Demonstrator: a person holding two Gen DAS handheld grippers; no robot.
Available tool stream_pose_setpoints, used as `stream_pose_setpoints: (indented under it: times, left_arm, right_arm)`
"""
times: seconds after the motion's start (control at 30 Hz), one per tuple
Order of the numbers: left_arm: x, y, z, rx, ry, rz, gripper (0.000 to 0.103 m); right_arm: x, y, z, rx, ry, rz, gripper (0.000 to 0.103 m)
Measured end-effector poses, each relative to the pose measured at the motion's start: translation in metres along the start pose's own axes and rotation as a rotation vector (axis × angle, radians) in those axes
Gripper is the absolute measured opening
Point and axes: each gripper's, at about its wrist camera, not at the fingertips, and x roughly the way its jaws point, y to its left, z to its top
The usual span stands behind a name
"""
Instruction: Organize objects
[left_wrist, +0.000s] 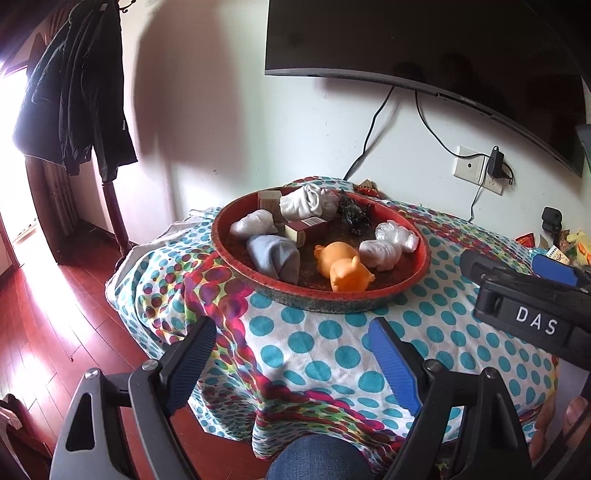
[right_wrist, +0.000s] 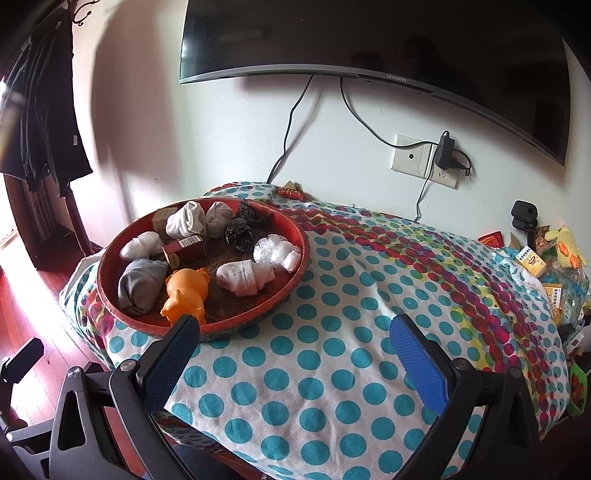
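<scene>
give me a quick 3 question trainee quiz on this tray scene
1. True or false: the orange toy pig lies inside the red tray.
2. What sits closest to the pig? A) grey rolled sock B) black crumpled bag C) wall socket
3. Fill in: both the left gripper and the right gripper have their fingers ____, holding nothing.

Key: 1 true; 2 A; 3 open

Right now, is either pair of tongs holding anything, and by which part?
Nothing is held. The left tongs and right tongs are open, empty above the dotted cloth.
</scene>
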Motion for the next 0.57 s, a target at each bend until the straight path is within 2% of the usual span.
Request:
stream_pose_setpoints:
  times: [0.2,0.27,0.37,0.57]
  left_arm:
    - [0.0003,-0.0063,-0.001,0.024,0.002,0.03,0.087]
    - [-0.0027,-0.0047,-0.0022,-0.005,-0.007,0.026,0.087]
    - [-0.0072,-0.0034,-0.0043,-0.031,-0.024,0.073,0.087]
    - [-0.008,-0.0055,-0.0041,-0.022,-0.018,0.03,0.087]
  right_arm:
    - [0.0023,-0.0024,-0.0013,0.007,0.005,0.001,0.102]
    - [0.002,-0.0026,-0.0015,0.008,0.005,0.0,0.102]
    - [0.0018,-0.0027,-0.0009,0.005,0.002,-0.001,0.102]
    - [-0.0008,-0.0039,-0.0029,0.0,-0.005,-0.002,0.102]
